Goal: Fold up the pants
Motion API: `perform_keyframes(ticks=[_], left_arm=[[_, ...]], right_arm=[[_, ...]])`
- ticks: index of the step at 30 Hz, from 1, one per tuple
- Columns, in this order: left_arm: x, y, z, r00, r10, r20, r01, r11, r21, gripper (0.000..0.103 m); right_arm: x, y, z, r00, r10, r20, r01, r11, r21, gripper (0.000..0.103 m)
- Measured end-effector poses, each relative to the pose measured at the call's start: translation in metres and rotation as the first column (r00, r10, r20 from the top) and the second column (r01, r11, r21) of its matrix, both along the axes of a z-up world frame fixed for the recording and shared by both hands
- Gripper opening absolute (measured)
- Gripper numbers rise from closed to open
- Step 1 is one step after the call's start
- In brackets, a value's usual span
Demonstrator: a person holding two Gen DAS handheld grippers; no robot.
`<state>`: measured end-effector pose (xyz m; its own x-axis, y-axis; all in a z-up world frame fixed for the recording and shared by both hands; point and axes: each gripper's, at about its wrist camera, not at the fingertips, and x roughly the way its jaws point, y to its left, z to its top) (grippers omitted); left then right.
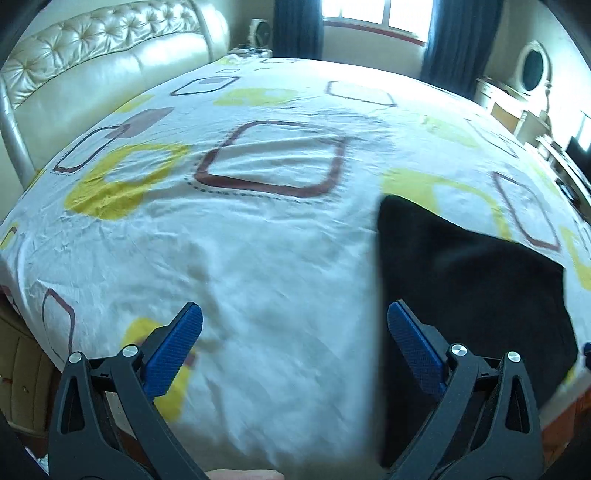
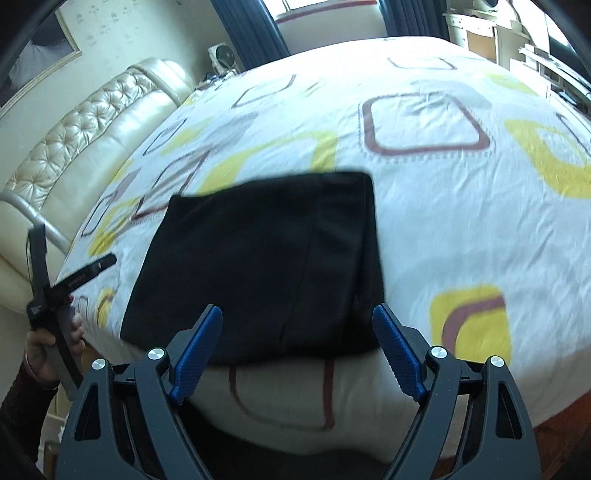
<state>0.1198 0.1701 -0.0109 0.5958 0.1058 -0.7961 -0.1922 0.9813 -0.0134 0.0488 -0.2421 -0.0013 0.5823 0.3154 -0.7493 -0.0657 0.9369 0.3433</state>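
The black pants (image 2: 266,266) lie folded into a compact rectangle on the bed near its front edge. In the left wrist view they (image 1: 461,288) show at the right. My left gripper (image 1: 295,314) is open and empty, above the sheet to the left of the pants. My right gripper (image 2: 297,317) is open and empty, just in front of the pants' near edge. The left gripper (image 2: 74,273), held in a hand, also shows at the left edge of the right wrist view.
The bed sheet (image 1: 258,240) is white with yellow and brown squares. A cream tufted headboard (image 1: 103,74) stands at the left. A window with blue curtains (image 1: 369,18) is behind the bed. A dresser with a mirror (image 1: 532,81) stands at the right.
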Motion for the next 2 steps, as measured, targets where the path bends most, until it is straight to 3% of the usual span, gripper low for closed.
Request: perform_keyframes(ticks=[2], left_arm=[[0.043, 0.039, -0.019, 0.997, 0.075, -0.019, -0.075, 0.997, 0.016, 0.100]], right_arm=[[0.047, -0.013, 0.011, 0.997, -0.034, 0.064, 0.036, 0.999, -0.036, 0.086]])
